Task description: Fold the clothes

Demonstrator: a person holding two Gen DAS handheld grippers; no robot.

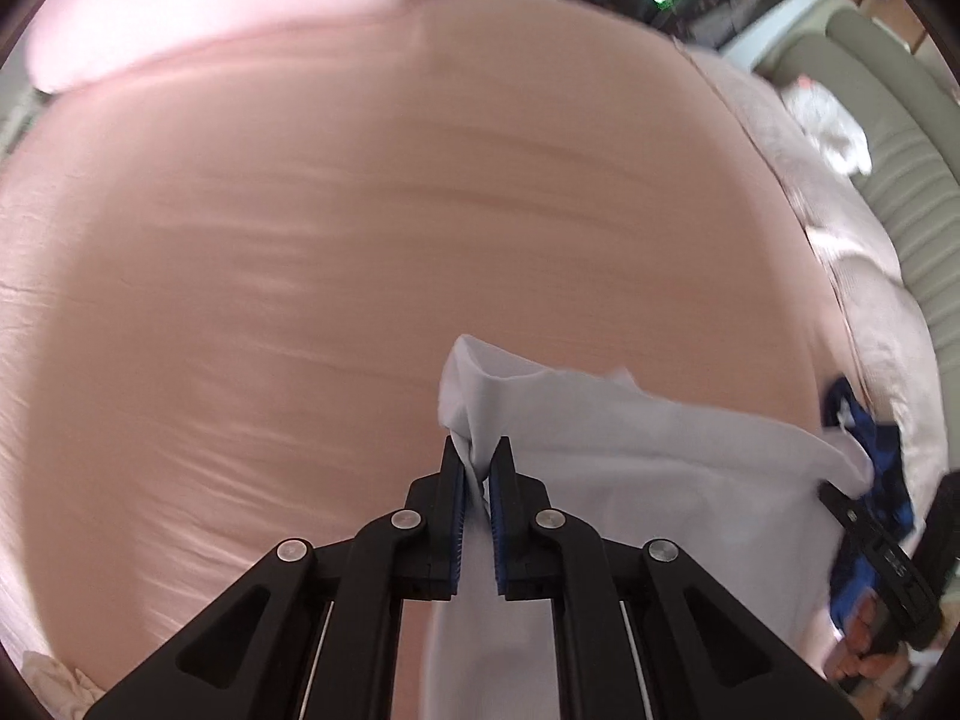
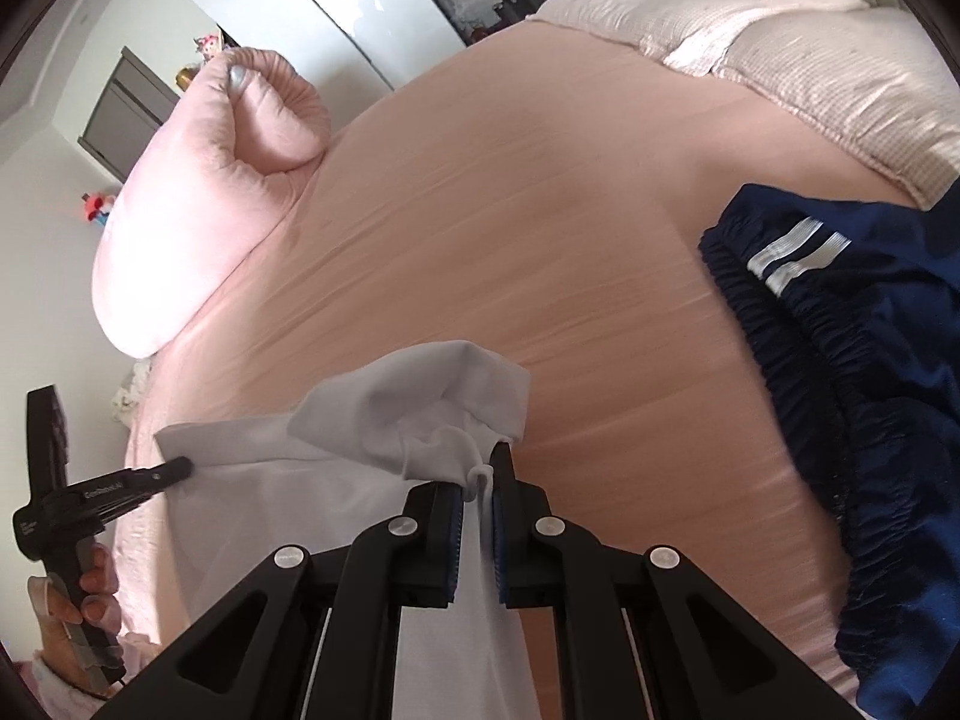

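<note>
A white garment (image 1: 630,456) hangs stretched between both grippers above a pink bed sheet (image 1: 360,240). My left gripper (image 1: 477,450) is shut on one corner of it, cloth bunched between the blue pads. My right gripper (image 2: 477,468) is shut on the other corner of the white garment (image 2: 420,420), which drapes down between the fingers. In the left wrist view the right gripper (image 1: 834,489) shows at the far right, pinching the cloth edge. In the right wrist view the left gripper (image 2: 180,468) shows at the left with a hand (image 2: 78,594) on its handle.
Navy shorts with white stripes (image 2: 840,360) lie on the pink sheet (image 2: 540,210) to the right. A pink rolled duvet (image 2: 198,210) sits at the far left, and a beige quilt (image 2: 810,60) runs along the far edge. A sofa (image 1: 888,138) stands beyond the bed.
</note>
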